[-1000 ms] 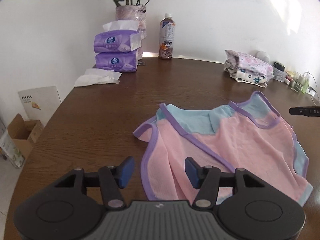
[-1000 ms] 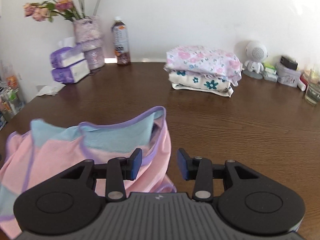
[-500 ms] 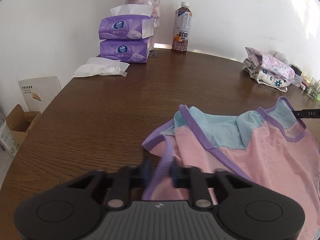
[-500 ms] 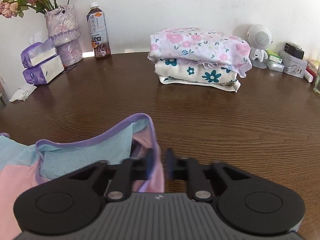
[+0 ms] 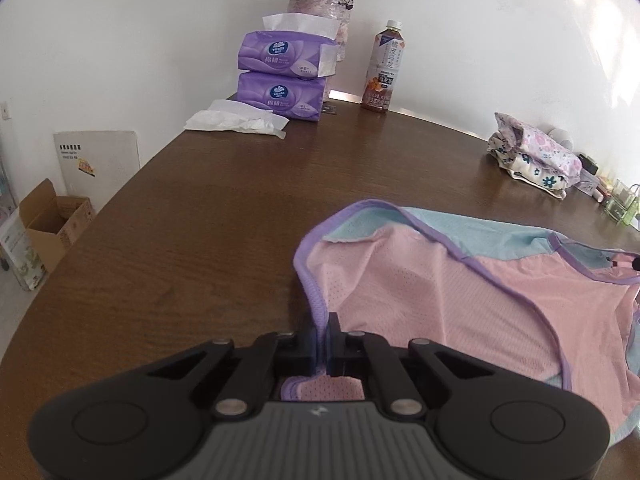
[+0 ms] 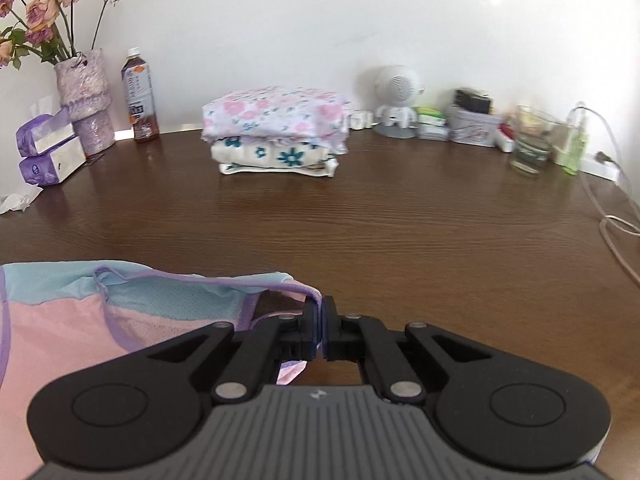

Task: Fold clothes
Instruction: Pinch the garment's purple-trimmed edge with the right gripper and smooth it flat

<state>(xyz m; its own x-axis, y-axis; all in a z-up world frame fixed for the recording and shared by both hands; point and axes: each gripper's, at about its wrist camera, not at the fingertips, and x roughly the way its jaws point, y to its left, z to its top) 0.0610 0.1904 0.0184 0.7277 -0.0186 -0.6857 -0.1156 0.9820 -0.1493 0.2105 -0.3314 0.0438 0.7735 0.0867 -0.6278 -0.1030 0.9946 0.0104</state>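
Note:
A pink and light-blue mesh top [image 5: 460, 300] with purple trim lies spread on the brown wooden table [image 5: 200, 240]. My left gripper [image 5: 322, 340] is shut on the top's purple left edge, low over the table. In the right wrist view the same top [image 6: 80, 320] fills the lower left, and my right gripper [image 6: 320, 328] is shut on its purple right edge. The cloth between the two grips is pulled fairly taut, and some of it hangs behind the fingers.
A stack of folded floral clothes [image 6: 276, 132] sits at the back of the table. Two purple tissue packs [image 5: 280, 76], a loose tissue [image 5: 236, 120], a vase [image 6: 84, 100] and a bottle [image 5: 384, 68] stand back left. A glass [image 6: 532, 144], speaker [image 6: 396, 100] and cable [image 6: 612, 224] are at right.
Both grippers went from open to shut on the top's purple edges. The top has been drawn out flatter and wider between them since a second ago.

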